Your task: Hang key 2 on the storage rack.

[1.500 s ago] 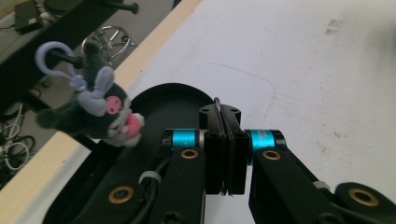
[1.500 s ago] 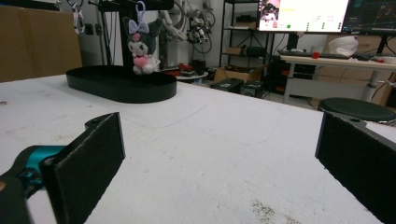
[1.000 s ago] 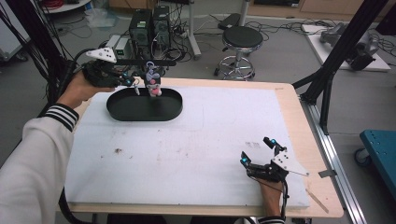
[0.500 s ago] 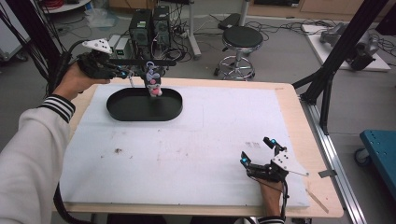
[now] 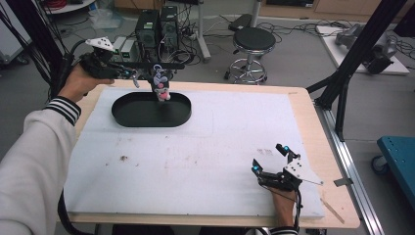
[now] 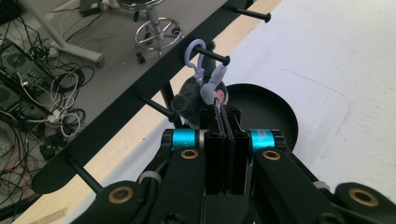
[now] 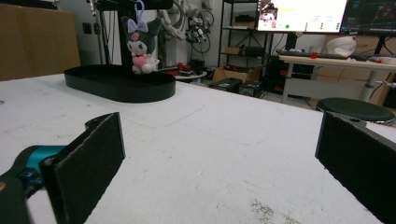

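Note:
A small dark grey plush toy [image 5: 160, 87] with a pink heart hangs by its lilac loop [image 6: 196, 55] on a peg of a black rack bar [image 5: 147, 64], just above the far rim of a black oval tray [image 5: 151, 113]. My left gripper [image 5: 139, 75] comes in from the left at rack height. Its jaws are shut on the plush toy's [image 6: 198, 93] pink-lined ear. My right gripper [image 5: 268, 158] rests on the white mat near the front right, jaws wide open with nothing between them. From it, the plush toy [image 7: 139, 44] and the tray [image 7: 119, 84] show far off.
A white foam mat [image 5: 205, 147] covers the wooden table [image 5: 313, 127]. The rack bar carries several pegs [image 6: 252, 14]. Behind the table are a stool [image 5: 252, 44], computer boxes [image 5: 156, 27] and floor cables. A black frame strut [image 5: 352, 63] stands at the right.
My left gripper has risen and drawn back to the left with the plush toy, which now hangs higher at the rack bar. The right gripper has not moved.

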{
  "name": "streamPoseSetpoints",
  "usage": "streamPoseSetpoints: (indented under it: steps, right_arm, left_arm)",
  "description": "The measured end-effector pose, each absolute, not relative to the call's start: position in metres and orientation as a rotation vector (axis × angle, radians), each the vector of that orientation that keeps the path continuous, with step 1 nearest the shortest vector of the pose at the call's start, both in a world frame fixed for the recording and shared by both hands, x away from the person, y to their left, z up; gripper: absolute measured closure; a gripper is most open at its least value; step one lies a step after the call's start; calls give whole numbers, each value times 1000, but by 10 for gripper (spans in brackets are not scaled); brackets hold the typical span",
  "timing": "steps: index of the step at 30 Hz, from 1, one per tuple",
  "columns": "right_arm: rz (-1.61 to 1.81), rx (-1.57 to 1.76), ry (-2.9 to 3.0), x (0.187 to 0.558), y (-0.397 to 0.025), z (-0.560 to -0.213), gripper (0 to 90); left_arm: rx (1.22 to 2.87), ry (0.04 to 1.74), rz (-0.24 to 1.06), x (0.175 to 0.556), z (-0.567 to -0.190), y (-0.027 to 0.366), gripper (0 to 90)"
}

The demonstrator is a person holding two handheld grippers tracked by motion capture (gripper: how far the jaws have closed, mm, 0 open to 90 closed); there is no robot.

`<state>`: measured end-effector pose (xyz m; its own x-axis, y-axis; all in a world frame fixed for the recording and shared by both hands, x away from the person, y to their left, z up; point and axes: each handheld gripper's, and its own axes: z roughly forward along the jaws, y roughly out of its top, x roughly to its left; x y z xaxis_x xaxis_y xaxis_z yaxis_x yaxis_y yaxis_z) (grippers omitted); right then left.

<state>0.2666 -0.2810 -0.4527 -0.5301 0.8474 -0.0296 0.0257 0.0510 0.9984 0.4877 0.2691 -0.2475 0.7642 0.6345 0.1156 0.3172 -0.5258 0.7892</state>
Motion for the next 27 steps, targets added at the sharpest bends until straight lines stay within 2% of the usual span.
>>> streamPoseSetpoints:
  steps: [27]
  right_arm:
    - [1561, 899, 1656, 267, -281, -453, 6]
  left_arm:
    - [2190, 768, 525, 511, -257, 265, 882]
